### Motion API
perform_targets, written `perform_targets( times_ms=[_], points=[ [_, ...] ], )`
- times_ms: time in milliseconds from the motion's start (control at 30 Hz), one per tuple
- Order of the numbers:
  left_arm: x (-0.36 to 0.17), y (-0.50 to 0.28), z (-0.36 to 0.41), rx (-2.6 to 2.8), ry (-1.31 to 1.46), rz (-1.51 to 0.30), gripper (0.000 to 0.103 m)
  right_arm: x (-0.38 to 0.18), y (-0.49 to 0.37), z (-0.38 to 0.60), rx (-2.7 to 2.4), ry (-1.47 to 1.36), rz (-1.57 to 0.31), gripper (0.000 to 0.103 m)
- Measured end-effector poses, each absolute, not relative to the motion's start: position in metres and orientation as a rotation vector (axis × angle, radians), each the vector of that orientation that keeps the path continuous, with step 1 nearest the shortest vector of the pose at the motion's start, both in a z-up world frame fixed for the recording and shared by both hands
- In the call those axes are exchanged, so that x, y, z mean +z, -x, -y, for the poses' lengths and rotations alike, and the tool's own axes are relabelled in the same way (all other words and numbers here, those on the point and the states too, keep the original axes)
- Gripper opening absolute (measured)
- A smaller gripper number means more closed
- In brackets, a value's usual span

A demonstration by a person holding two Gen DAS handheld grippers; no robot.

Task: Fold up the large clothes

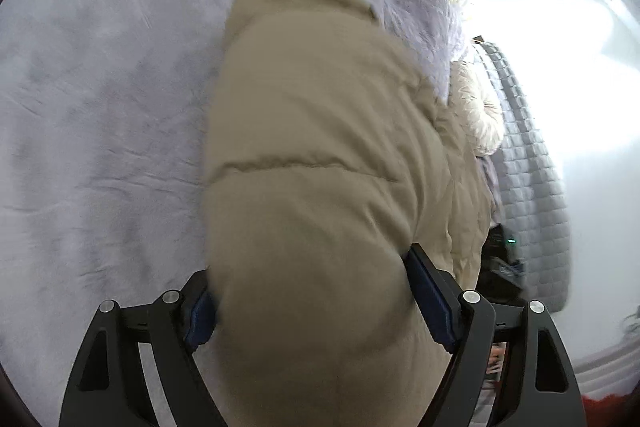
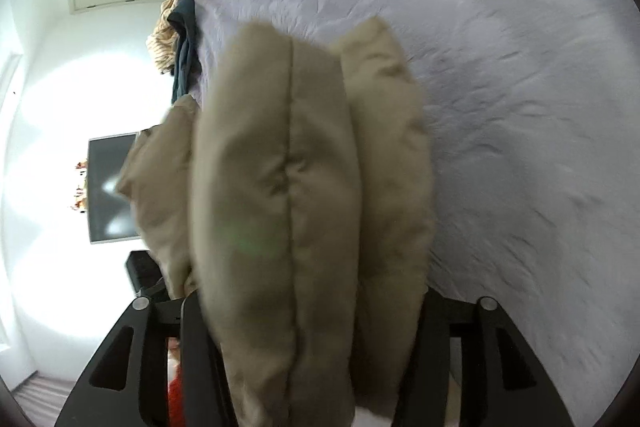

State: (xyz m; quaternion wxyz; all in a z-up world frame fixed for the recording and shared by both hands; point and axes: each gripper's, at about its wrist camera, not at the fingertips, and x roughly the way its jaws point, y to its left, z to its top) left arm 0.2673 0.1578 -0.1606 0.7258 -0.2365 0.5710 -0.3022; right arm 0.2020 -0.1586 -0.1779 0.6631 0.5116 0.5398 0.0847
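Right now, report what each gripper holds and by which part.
Both hold the beige puffer jacket. Left gripper clamps a padded fold; right gripper clamps bunched quilted panels. Which part exactly cannot be told.

- Left wrist cam: mounted behind the left gripper [image 1: 312, 291], looks forward along its fingers, rolled sideways. Beige puffer jacket [image 1: 320, 155] fills the centre at very close range; lavender fleece blanket [image 1: 100, 87] on the left, white wall [image 1: 568, 67] on the right.
- Right wrist cam: same mount on the right gripper [image 2: 308, 315], rolled the opposite way: blanket [image 2: 500, 87] on the right, wall and dark screen [image 2: 112, 187] on the left. Jacket [image 2: 288, 187] just as close.
- Overlap: jacket and blanket, nothing else.
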Motion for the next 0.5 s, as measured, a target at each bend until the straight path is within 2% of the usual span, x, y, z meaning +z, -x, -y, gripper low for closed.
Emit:
perform_targets(
  times_ms=[233,333,433,500],
  points=[
    [-0.085,-0.231,-0.175,-0.565,0.351,-1.054,0.082,-0.110,-0.160,0.163,0.034,-0.906,-1.157,0.054],
    [-0.076,-0.231,-0.168,-0.534,0.242,-1.017,0.082,-0.084,-0.154,0.148,0.033,-0.830,-1.113,0.035],
    [-0.075,-0.234,-0.143,-0.549,0.197,-1.018,0.082,-0.064,-0.146,0.124,0.093,-0.797,-1.075,0.028],
    [-0.078,-0.229,-0.124,-0.541,0.146,-1.007,0.082,-0.054,-0.136,0.103,0.130,-0.730,-1.075,0.027]
  ],
)
